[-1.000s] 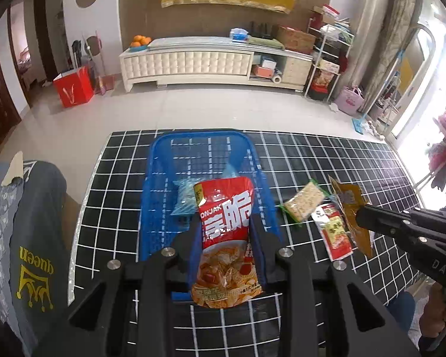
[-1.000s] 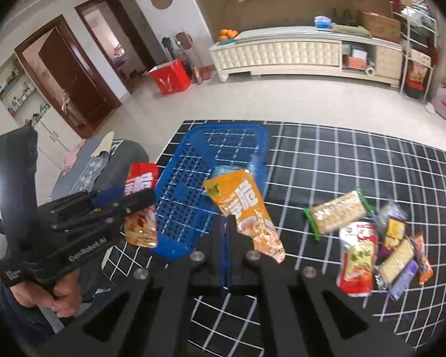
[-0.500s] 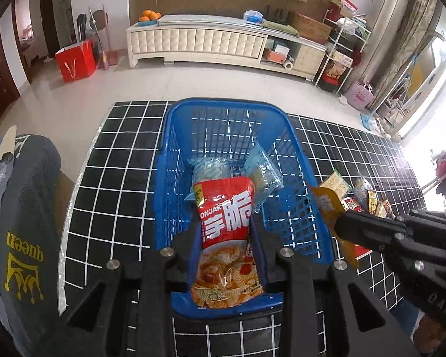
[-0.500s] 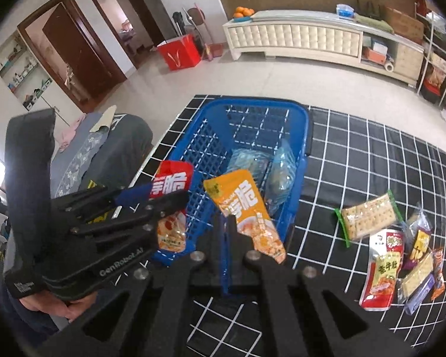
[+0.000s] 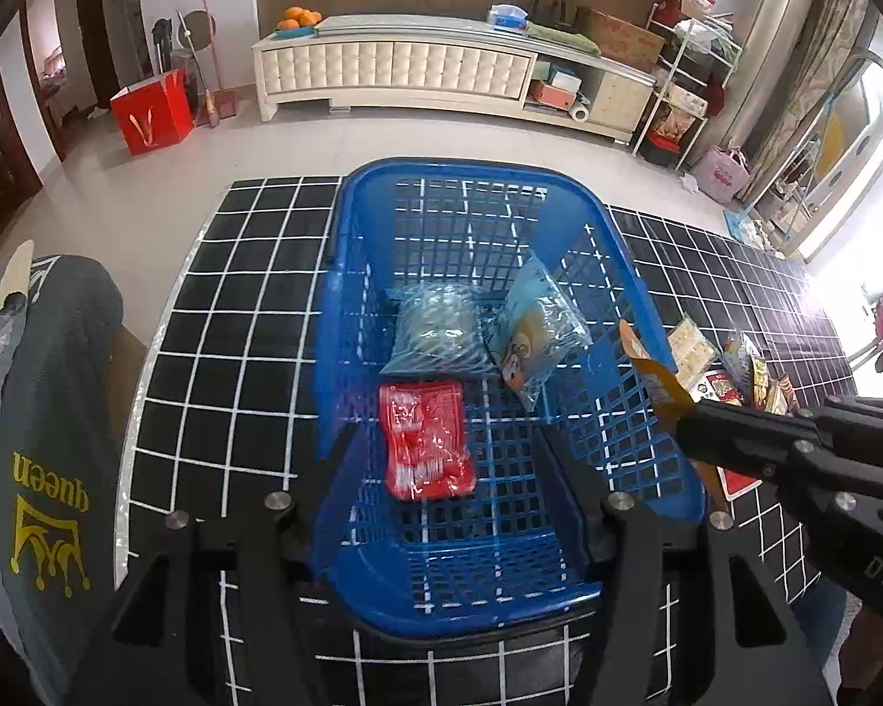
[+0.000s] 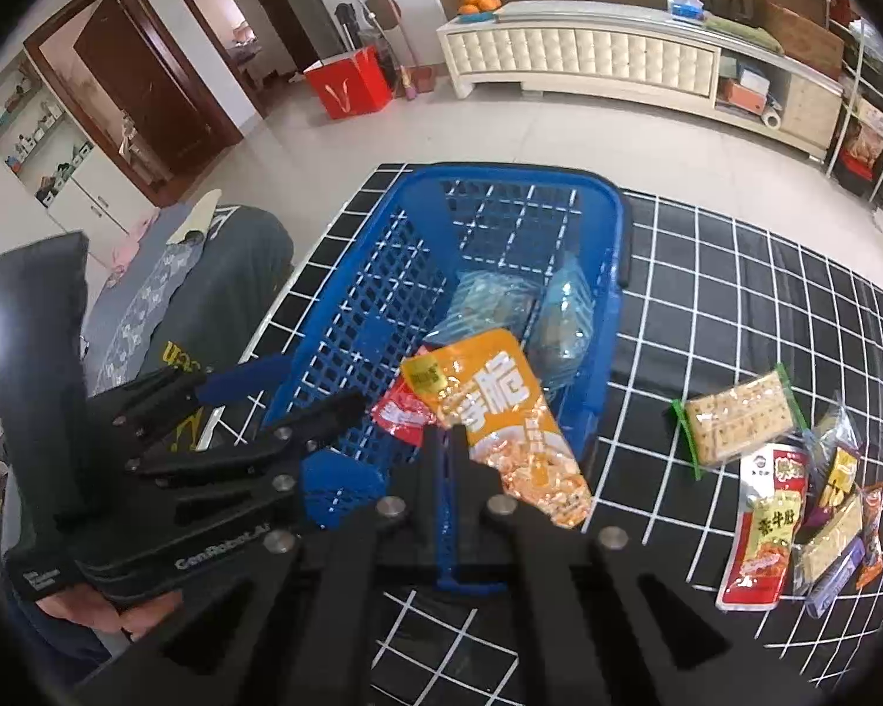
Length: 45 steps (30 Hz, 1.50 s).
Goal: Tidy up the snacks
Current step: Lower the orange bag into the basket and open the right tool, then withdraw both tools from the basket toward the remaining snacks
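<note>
Over the blue basket (image 5: 624,294), L gripper (image 5: 441,459) is opening w/ the red snack pack (image 5: 427,441) lying loose below, so R gripper (image 6: 453,441), clamped on the orange pack (image 6: 494,412), should lower inside the rim before letting go.

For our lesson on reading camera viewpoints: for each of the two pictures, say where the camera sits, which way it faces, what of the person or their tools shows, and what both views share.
Left wrist: sits on the left hand-held gripper, looking steeply down into the blue basket; its jaws are opening, the red snack packet lying loose below; the right hand-held gripper enters from the right.
Right wrist: sits on the right hand-held gripper, looking down over the basket's right side; shut on the orange snack packet; the left hand-held gripper and a hand show.
Shared: basket, both packets, black grid mat.
</note>
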Motion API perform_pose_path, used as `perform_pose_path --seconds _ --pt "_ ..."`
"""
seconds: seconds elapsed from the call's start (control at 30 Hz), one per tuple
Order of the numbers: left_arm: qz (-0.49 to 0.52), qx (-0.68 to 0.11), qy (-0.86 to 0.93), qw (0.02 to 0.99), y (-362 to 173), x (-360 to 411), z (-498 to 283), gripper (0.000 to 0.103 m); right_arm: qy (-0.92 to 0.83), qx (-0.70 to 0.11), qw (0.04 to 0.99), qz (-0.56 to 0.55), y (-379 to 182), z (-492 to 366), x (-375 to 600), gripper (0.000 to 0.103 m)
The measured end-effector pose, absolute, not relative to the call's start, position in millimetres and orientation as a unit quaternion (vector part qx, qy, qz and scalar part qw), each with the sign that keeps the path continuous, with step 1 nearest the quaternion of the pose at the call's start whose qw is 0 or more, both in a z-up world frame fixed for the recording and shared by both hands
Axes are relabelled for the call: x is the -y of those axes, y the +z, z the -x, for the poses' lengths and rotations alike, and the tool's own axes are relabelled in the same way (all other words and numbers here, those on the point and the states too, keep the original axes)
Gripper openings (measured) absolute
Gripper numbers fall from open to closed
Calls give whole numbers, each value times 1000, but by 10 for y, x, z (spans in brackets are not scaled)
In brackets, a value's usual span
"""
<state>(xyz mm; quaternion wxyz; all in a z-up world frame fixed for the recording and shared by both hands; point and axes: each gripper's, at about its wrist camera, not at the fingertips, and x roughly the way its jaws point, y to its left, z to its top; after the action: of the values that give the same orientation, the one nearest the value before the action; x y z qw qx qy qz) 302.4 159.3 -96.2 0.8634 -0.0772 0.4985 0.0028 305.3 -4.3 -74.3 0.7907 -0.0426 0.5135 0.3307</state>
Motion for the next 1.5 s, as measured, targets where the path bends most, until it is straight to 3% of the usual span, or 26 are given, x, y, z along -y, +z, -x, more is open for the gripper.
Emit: perform_pose_path --seconds 0.27,0.4,0.47,0.53,0.6,0.9,1.5 --pt "94 -491 7 866 -901 -1795 -2883 56 322 -513 792 77 -824 -3046 -204 3" --pt "96 -488 12 867 -894 -1886 -2820 56 276 -511 805 122 -973 -3089 -285 10" --pt "101 -488 15 867 -904 -1931 -2791 56 281 -522 797 119 -1023 -3100 -273 24" --pt "105 -488 18 866 -924 -1963 -2763 56 290 -522 795 110 -1018 -3077 -228 61" --pt "106 -490 18 865 -944 -1979 -2734 56 291 -504 806 109 -957 -3020 -183 75" --pt "103 -488 12 867 -861 -1797 -2636 56 292 -488 817 92 -660 -2857 146 76" --pt "35 -453 -44 890 -285 -688 -2294 56 248 -457 854 23 -258 -2456 1448 76"
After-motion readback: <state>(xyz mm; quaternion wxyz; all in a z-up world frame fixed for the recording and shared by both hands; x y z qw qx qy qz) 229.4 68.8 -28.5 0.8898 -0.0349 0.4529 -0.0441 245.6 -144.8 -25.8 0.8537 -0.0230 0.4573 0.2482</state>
